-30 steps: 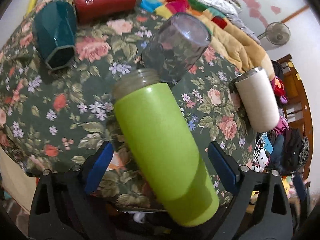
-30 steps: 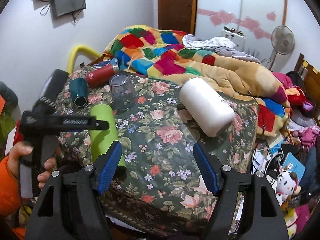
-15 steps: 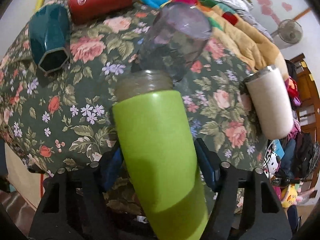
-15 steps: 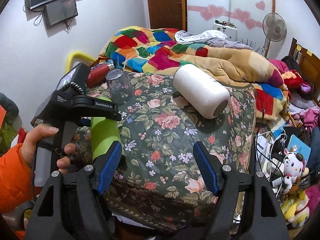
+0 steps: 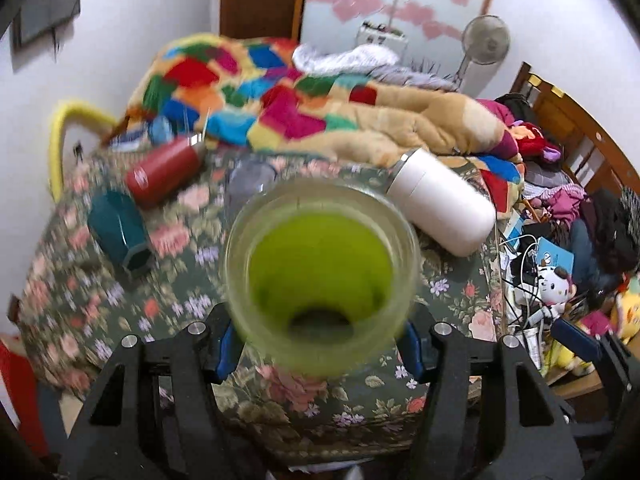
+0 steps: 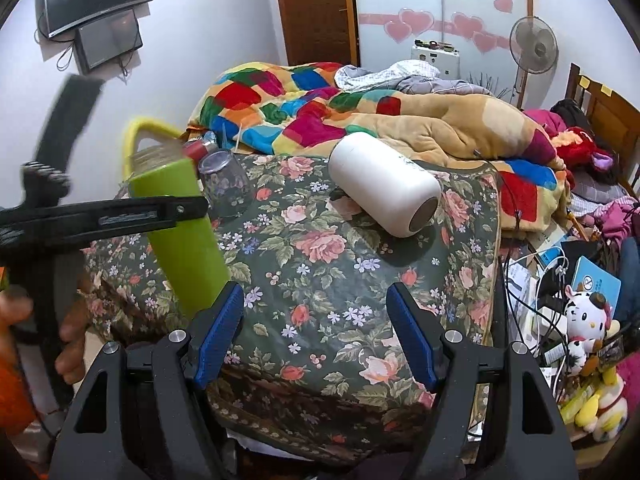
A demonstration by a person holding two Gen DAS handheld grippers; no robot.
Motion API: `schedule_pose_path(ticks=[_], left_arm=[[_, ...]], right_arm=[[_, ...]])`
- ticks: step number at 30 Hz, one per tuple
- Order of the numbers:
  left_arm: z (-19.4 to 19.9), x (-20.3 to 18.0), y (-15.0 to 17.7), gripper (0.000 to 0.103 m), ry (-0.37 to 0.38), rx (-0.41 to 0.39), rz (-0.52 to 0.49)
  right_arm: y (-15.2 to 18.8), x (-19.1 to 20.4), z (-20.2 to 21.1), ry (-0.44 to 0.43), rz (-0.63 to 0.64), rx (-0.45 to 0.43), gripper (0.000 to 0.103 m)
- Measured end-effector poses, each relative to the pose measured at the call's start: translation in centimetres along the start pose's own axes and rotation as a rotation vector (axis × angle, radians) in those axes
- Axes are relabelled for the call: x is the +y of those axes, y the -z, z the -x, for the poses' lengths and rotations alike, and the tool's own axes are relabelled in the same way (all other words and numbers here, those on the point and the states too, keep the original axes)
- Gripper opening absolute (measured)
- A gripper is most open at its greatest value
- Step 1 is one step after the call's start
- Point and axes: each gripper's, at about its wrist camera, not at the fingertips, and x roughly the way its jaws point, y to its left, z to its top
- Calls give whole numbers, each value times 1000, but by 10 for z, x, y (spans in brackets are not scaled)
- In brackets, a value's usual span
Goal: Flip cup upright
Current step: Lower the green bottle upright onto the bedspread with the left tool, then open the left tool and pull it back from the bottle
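Note:
My left gripper (image 5: 320,344) is shut on the lime-green cup (image 5: 320,276). In the left wrist view I look straight into its open mouth. In the right wrist view the green cup (image 6: 180,232) is off the floral table (image 6: 340,280), nearly upright with its mouth up, leaning a little left, clamped in the left gripper (image 6: 120,216). My right gripper (image 6: 314,328) is open and empty, above the table's front edge.
On the table lie a white tumbler (image 6: 384,192), a red bottle (image 5: 164,168) and a teal cup (image 5: 120,232); a clear glass (image 6: 226,188) stands upside down. A patchwork quilt (image 6: 320,112) is behind. Cluttered toys and cables (image 6: 580,312) are at right.
The left gripper closed on the green cup, lifted it off the table and rotated it from lying down to near upright. The right gripper stayed open and drew slightly nearer the table.

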Motion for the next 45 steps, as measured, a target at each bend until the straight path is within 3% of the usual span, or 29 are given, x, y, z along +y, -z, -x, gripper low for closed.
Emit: schedule_pose_path(ticks=[6,15,33,39,45], left_arm=[[2,-15,-20,63,-48,-73,-88],[-24,-21,-31,63,-46,-20,-142],[-34,-20,-26,63,-36,34,-150],[9,-20,-32,63,-26,-60,-194],[96,-12,-24,68,3,-247,-214]], right_arm=[[-4,1,2,-6,-9,-15,71],[-6,-2,-1,0,-14,-11,71],[-6,2,0,-1,-15,-2,71],[-10,7,13,3,-11,-29,71],[-22,16,51,4,-16,-136,71]])
